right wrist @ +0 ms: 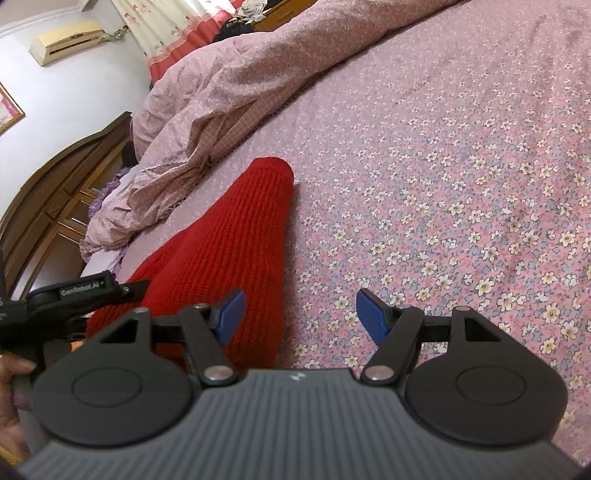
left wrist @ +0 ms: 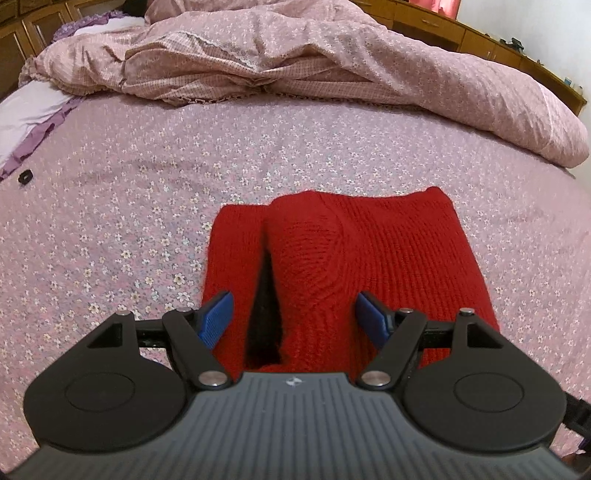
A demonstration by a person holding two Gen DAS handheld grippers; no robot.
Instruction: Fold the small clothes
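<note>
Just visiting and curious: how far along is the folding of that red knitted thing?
Partly done: the red knit garment lies on the bedsheet with one side folded over. Both the left gripper and right gripper are open, holding nothing. Further folds seem left.

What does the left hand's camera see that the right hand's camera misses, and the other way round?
Only the left wrist view shows the dark slit between the red knit garment's folded layers, and a small black object on the bedsheet. Only the right wrist view shows the wall air conditioner, the curtain, and the left gripper from the side. Both show the garment, the flowered sheet, the crumpled duvet and open blue-padded jaws.
</note>
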